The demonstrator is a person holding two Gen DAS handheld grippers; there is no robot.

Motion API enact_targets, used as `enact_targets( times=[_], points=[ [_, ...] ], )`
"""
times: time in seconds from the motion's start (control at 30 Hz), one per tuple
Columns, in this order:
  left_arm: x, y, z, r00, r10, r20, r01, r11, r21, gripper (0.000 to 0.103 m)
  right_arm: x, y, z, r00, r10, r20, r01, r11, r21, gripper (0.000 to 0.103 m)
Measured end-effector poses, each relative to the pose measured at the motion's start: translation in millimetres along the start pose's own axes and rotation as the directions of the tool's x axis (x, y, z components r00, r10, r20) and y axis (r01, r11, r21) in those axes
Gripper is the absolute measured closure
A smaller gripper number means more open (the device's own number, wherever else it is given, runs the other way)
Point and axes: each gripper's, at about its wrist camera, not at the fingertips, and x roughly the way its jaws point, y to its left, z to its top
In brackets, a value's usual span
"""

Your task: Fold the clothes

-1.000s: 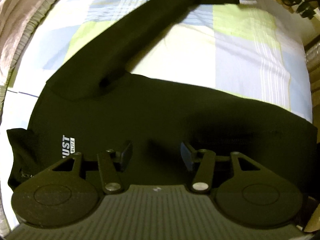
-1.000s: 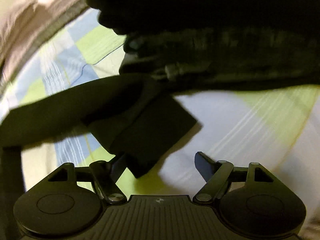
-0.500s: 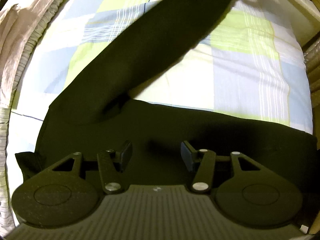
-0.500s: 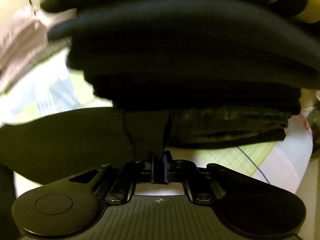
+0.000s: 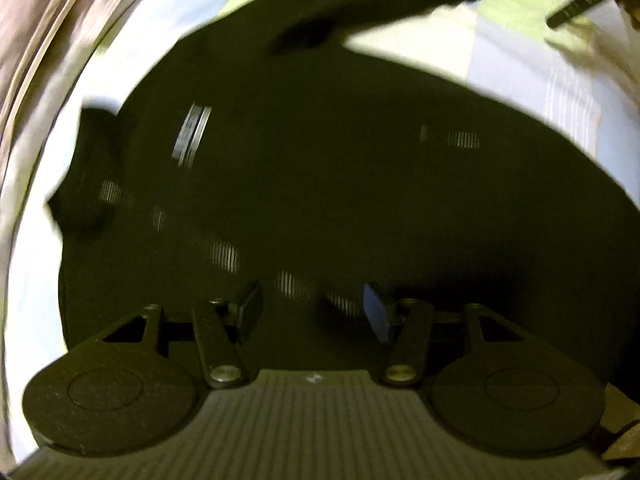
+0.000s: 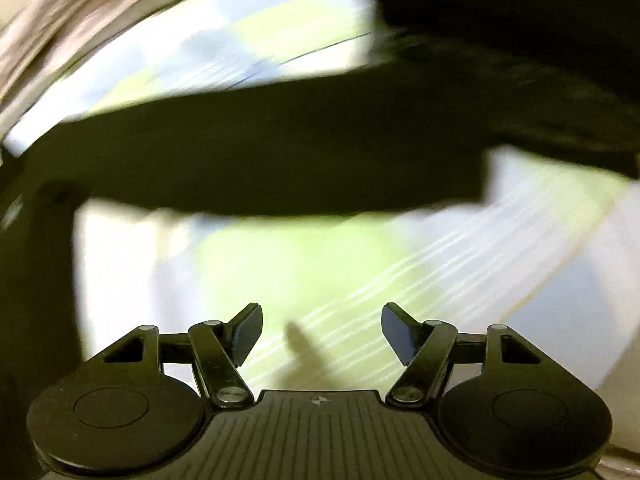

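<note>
Looking down both sets of tongs at a dark long-sleeved top [image 5: 340,168] spread on a bed with a checked sheet [image 6: 320,272] in pale blue, green and white. Both views are smeared by motion, so detail is poor.

Left tongs [image 5: 312,312]: released, fingers apart, nothing between them. They hang over the body of the top, which fills nearly everything ahead of them. A small white print [image 5: 192,136] shows ahead and to the left, too blurred to read.

Right tongs [image 6: 322,332]: also released and empty, over bare sheet. One sleeve [image 6: 280,160] lies stretched across the view well ahead of them, its cuff end to the right. More dark cloth [image 6: 520,8] sits beyond, ahead and to the right; I cannot tell what it is.

Handling, as I judge it: soft, light, limp knit. It will sag and drape from any pinch and may drag along the sheet. Edges are better holds than the flat middle: the cuff for the sleeve, a shoulder seam or the hem for the body.

The body looks flat and the sleeve lies outstretched.
</note>
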Motion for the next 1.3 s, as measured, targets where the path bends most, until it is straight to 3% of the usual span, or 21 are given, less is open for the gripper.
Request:
enact_targets(
  times=[0.33,0.43,0.53,0.6,0.73,0.83,0.93,1.03,1.07,1.1,1.3],
  points=[
    [-16.9,8.6,-182.3,0.998,-0.045,-0.051,0.031,0.967,-0.252,0.047,-9.6,125.1,-96.6,0.972,0.155,-0.175,-0.193,0.956,-0.222,0.034],
    [-22.0,6.3,-231.2,0.997,-0.077,-0.023,0.065,0.943,-0.327,0.047,-15.2,148.4,-120.8,0.972,0.075,-0.222,-0.132,0.958,-0.255,0.034],
    [-27.4,1.2,-270.1,0.989,-0.146,0.023,0.142,0.896,-0.42,0.047,-37.1,162.8,-141.0,0.987,-0.031,-0.157,-0.01,0.967,-0.253,0.034],
    [-28.9,-2.2,-288.0,0.978,-0.2,0.062,0.205,0.852,-0.482,0.047,-50.7,170.4,-152.4,0.989,-0.085,-0.122,0.055,0.971,-0.234,0.034],
    [-25.7,-16.8,-307.4,0.942,-0.3,0.151,0.33,0.737,-0.59,0.047,-62.9,187.5,-174.3,0.986,-0.085,-0.147,0.047,0.968,-0.245,0.034],
    [-18.9,-32.1,-310.5,0.927,-0.329,0.182,0.367,0.687,-0.627,0.047,-67.4,195.8,-188.2,0.985,-0.1,-0.143,0.049,0.946,-0.32,0.034],
    [-10.1,-44.9,-309.5,0.928,-0.328,0.174,0.358,0.667,-0.653,0.048,-59.3,187.7,-193.2,0.984,-0.118,-0.133,0.064,0.933,-0.355,0.034],
    [-1.4,-56.8,-308.5,0.93,-0.33,0.165,0.35,0.647,-0.678,0.063,-47.1,170.3,-193.1,0.986,-0.106,-0.132,0.052,0.932,-0.357,0.034],
    [1.1,-58.7,-308.4,0.928,-0.336,0.157,0.348,0.639,-0.686,0.085,-43.8,163.2,-192.9,0.987,-0.093,-0.131,0.041,0.934,-0.354,0.034],
    [2.0,-60.5,-308.1,0.929,-0.337,0.152,0.344,0.637,-0.69,0.095,-40.6,156.2,-192.6,0.988,-0.08,-0.131,0.029,0.936,-0.351,0.034],
    [-35.5,-60.3,-326.1,0.949,-0.264,0.172,0.307,0.65,-0.695,0.099,-21.3,122.6,-187.6,0.974,0.108,-0.199,-0.161,0.949,-0.271,0.035]
  ],
)
